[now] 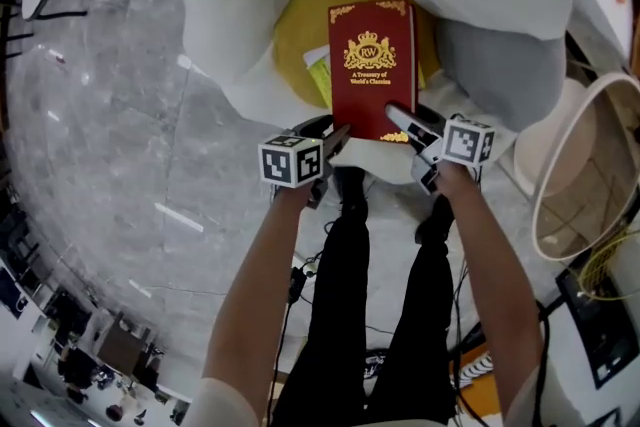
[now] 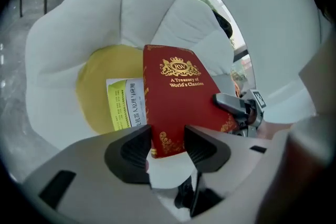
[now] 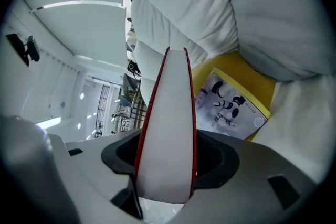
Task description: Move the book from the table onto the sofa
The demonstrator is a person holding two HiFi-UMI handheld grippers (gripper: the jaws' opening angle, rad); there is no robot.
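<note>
Left gripper (image 2: 168,136): jaws apart, a corner of the book (image 1: 370,65) between them, pads not pressing.
Right gripper (image 3: 168,139): jaws closed on the book's edge, a cover against each pad.
Arms: left forearm (image 1: 255,285) and right forearm (image 1: 490,265) stretched forward, side by side.

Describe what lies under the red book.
A printed leaflet pokes out beside the book, lying on the yellow sofa seat. The rest of the leaflet and the seat beneath the book are covered.
</note>
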